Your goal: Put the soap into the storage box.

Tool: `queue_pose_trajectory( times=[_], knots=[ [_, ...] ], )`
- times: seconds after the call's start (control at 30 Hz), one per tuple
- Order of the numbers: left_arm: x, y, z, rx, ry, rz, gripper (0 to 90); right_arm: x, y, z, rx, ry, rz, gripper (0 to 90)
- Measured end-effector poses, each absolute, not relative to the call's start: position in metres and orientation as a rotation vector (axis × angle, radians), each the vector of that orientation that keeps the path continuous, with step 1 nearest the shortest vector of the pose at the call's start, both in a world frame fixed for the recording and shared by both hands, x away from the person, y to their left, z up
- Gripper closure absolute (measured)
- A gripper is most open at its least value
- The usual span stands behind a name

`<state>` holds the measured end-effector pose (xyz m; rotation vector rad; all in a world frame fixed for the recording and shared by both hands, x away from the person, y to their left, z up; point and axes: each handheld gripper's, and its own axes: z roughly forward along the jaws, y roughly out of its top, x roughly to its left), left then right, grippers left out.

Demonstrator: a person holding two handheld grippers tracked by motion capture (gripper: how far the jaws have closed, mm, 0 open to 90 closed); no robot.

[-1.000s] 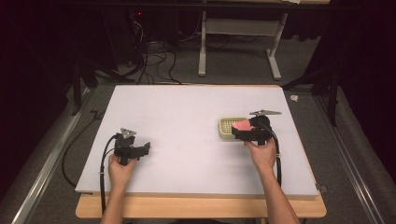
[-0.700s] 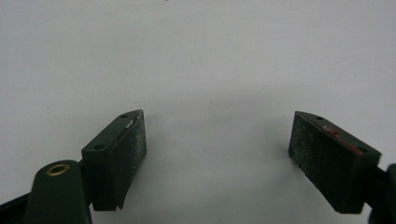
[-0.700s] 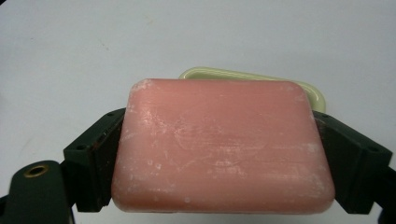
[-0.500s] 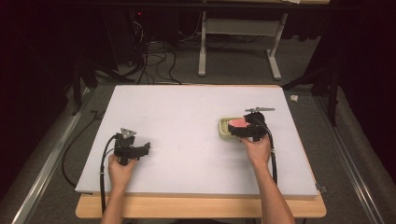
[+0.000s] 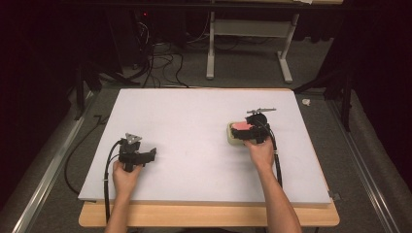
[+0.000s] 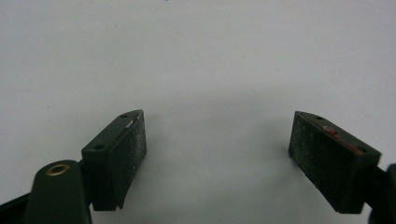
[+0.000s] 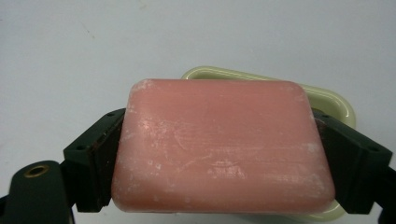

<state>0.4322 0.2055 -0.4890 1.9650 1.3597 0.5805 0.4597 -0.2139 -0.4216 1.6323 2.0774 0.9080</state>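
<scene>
Here the pink soap bar [image 7: 223, 144] sits clamped between the right tool's [image 7: 223, 161] jaws.

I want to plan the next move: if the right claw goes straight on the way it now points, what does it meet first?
Probably the pale green soap dish: the right claw, shut on the pink soap, points at it, though the depth is unclear.
</scene>
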Motion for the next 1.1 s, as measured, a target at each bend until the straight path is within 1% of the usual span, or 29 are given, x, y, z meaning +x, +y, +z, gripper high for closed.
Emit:
queue_pose_trajectory(
  times=[0.5, 1.1],
  knots=[
    [0.432, 0.205, -0.489, 1.965, 1.360, 0.580, 19.5, 0.473, -0.213, -0.435, 1.741, 2.075, 0.867, 13.6],
    [0.432, 0.205, -0.489, 1.965, 1.360, 0.580, 19.5, 0.479, -0.213, -0.444, 1.796, 2.071, 0.768, 13.3]
  ],
)
